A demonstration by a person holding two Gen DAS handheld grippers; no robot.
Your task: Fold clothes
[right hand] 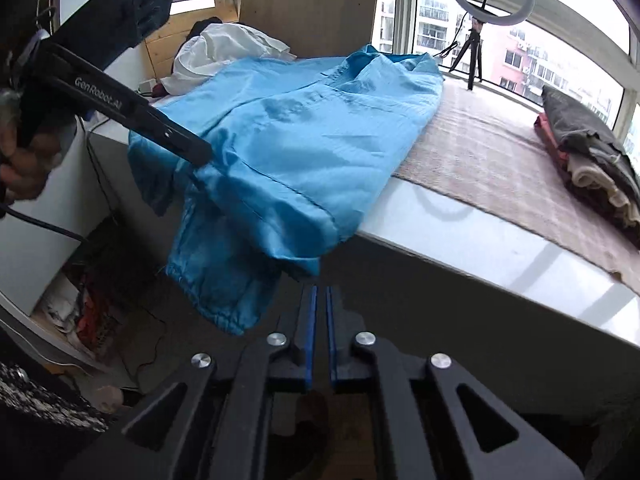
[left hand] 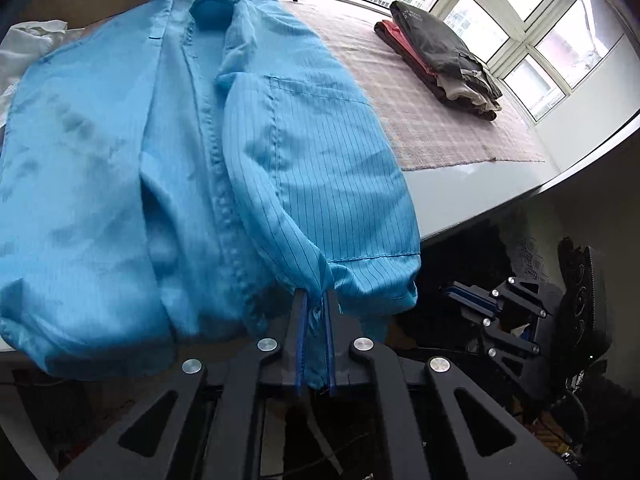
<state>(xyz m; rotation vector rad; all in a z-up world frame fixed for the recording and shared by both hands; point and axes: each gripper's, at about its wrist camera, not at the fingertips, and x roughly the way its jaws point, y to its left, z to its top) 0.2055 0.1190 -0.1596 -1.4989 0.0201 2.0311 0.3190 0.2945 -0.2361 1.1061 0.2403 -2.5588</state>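
A light blue striped jacket [left hand: 240, 140] lies spread face up on the pale table [left hand: 472, 196], its near hem and a sleeve hanging over the front edge. My left gripper [left hand: 316, 304] is shut on a bunch of blue fabric at the sleeve's end. The right wrist view shows the jacket [right hand: 300, 132] from its side, with the left gripper [right hand: 202, 156] pressed into the cloth and a hand behind it. My right gripper [right hand: 320, 292] sits just below the jacket's hanging corner, its jaws nearly together with nothing between them. It also shows apart from the jacket [left hand: 454, 293] below the table edge.
A stack of folded dark, red and beige clothes [left hand: 444, 60] [right hand: 592, 160] rests on a pink checked cloth [left hand: 420, 112] at the table's far right. A white garment [right hand: 224, 52] lies behind the jacket. A ring light on a tripod [right hand: 476, 28] stands by the windows. Clutter sits under the table.
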